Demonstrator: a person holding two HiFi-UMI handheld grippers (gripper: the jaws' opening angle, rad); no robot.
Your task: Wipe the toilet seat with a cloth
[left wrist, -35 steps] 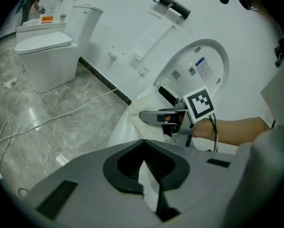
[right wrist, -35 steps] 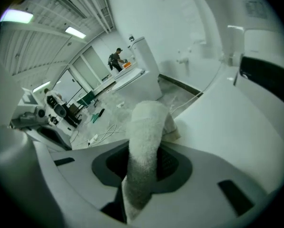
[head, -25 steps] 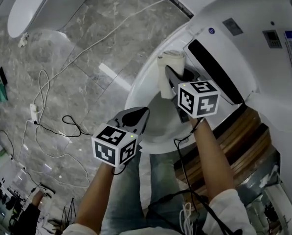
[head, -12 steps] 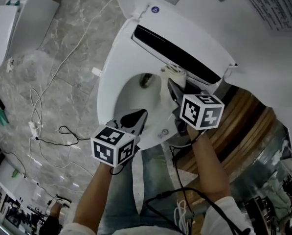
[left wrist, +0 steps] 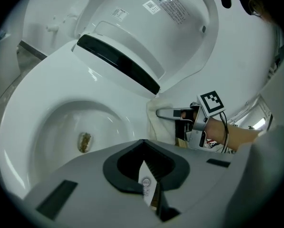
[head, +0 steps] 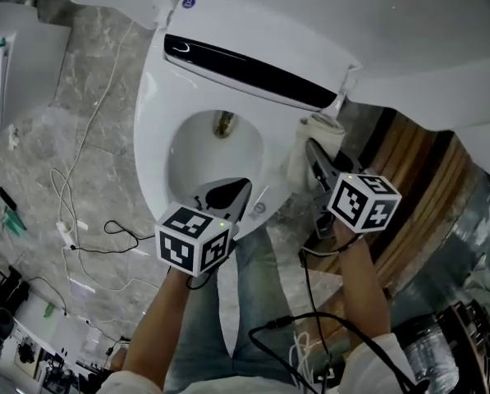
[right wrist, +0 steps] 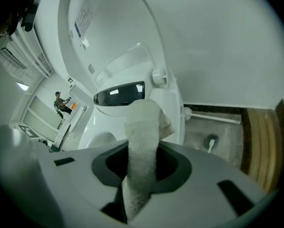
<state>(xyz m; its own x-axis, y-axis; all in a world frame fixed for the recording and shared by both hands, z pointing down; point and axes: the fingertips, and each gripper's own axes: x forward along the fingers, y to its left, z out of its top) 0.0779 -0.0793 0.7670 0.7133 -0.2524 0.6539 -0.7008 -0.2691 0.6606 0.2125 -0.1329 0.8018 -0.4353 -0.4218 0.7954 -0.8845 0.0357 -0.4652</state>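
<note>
Grips a rolled off-white terry cloth firmly in the right gripper, jaws closed on its middle, with a thick fold left sticking out past the fingertips so that soft towel rather than hard plastic meets the surface

Sets that free end, just beyond the tips, on the far right side of the glossy white oval toilet seat, close beside the black-fronted hinge unit; appears to touch there, which suits wiping along the ring

Leaves the white plastic lid raised behind, baring the whole seat

Holds the left gripper shut on nothing, tilted down above the front rim, with the open white bowl beyond its tips; probably parked there to stay clear of the wiping hand's path
</note>
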